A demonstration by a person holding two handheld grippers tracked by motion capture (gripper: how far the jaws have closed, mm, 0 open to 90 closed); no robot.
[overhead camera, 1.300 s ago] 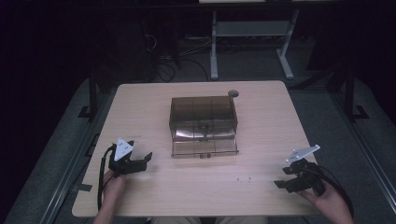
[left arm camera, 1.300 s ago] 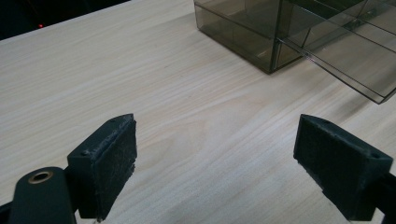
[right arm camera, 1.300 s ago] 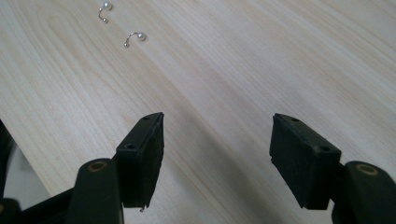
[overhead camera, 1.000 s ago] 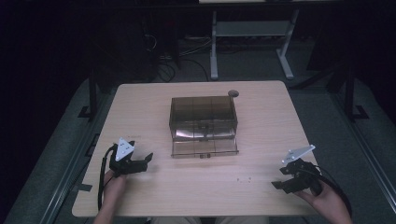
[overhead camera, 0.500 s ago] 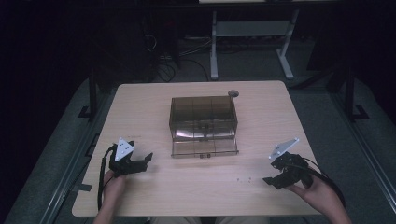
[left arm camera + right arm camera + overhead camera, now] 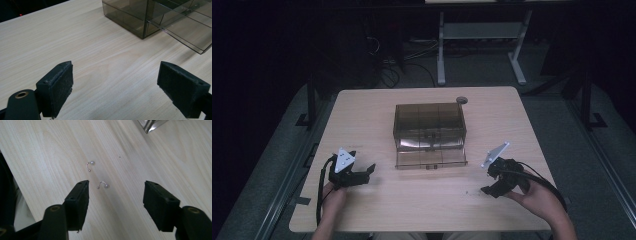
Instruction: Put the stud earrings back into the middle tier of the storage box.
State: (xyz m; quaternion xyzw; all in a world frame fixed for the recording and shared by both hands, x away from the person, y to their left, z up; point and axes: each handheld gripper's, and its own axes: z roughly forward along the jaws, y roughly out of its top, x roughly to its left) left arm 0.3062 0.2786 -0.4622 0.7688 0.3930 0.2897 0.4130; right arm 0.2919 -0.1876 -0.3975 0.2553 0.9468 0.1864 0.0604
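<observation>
Left gripper (image 6: 362, 176) and right gripper (image 6: 487, 182) both held low, jaws spread wide.

pale matt wood-grain tabletop (image 6: 75, 50); glossy smoked clear plastic organizer box (image 6: 429, 132); shiny metal earrings (image 6: 103, 185); tongs' pads (image 6: 60, 87) rough black.

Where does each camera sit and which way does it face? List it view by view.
High view: above the person's side, facing forward and down on the table; both hands, left gripper and right gripper show.
Left gripper view: on the left gripper, facing the box; its open fingers show.
Right gripper view: on the right gripper, facing down at two earrings; its open fingers show.
Shared: high and left gripper views both show the box.
</observation>
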